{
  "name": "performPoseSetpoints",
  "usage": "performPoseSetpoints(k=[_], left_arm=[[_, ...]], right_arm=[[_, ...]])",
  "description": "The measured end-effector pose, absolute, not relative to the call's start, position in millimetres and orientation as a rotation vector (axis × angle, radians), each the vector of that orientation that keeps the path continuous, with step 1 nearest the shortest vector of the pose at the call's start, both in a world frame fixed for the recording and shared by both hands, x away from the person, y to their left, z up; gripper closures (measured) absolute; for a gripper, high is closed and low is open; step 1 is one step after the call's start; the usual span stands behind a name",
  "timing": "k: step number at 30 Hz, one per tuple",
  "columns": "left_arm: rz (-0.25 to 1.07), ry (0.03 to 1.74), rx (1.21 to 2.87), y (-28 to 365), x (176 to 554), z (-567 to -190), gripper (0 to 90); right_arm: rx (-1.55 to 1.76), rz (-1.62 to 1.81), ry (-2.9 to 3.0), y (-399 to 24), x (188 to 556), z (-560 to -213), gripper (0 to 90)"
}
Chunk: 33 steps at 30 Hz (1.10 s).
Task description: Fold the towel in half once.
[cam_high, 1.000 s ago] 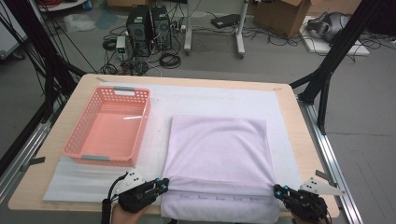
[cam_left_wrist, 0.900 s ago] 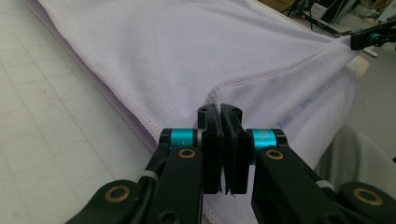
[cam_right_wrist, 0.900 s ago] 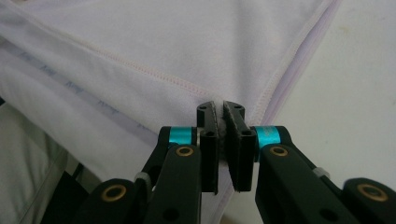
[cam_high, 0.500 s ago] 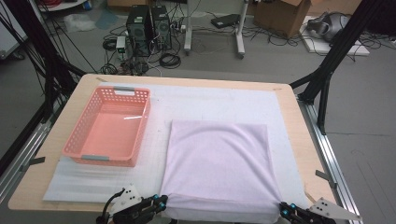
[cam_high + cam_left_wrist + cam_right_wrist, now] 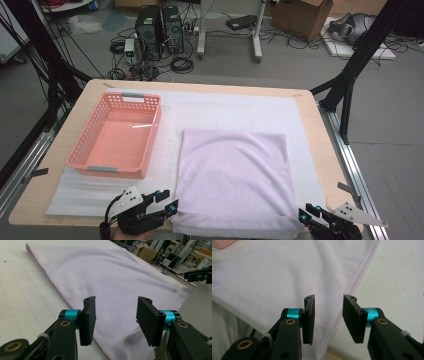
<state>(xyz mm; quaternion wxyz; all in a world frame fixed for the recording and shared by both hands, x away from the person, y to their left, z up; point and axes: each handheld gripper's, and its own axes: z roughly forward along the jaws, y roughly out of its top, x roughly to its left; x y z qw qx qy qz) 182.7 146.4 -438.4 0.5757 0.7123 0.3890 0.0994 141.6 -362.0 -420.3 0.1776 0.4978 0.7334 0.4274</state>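
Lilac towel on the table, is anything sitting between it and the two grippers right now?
Nothing visible. The lilac towel lies flat, and the left gripper and right gripper sit at its two near corners. Both have just been opening, and the jaws stand apart over the hem without pinching it. The pink basket stands off to the side.

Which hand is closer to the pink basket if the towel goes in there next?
Left. The left gripper sits at the towel's near corner, just below the pink basket; the right gripper is across the towel.
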Motion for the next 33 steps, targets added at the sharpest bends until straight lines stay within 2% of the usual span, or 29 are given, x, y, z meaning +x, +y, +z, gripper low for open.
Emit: performPoseSetpoints(k=[8, 17, 22, 24, 33], left_arm=[[0.247, 0.924, 1.677, 133.3, 221.1, -439.8, 50.3], [0.225, 0.934, 1.697, 119.9, 281.6, -434.2, 52.5], [0.263, 0.965, 1.702, 113.7, 313.1, -430.6, 53.5], [0.278, 0.974, 1.711, 111.4, 324.3, -430.7, 56.8], [0.335, 1.062, 1.767, 98.0, 373.5, -436.3, 60.5]], right_arm=[[1.405, 1.178, 2.079, -363.6, 183.6, -424.7, 68.6], [1.367, 1.135, 2.114, -362.3, 251.6, -426.4, 78.4], [1.363, 1.129, 2.143, -354.5, 293.3, -430.1, 78.0], [1.356, 1.134, 2.151, -350.5, 306.3, -432.8, 77.6], [1.373, 1.017, 2.186, -341.7, 348.5, -440.0, 77.2]])
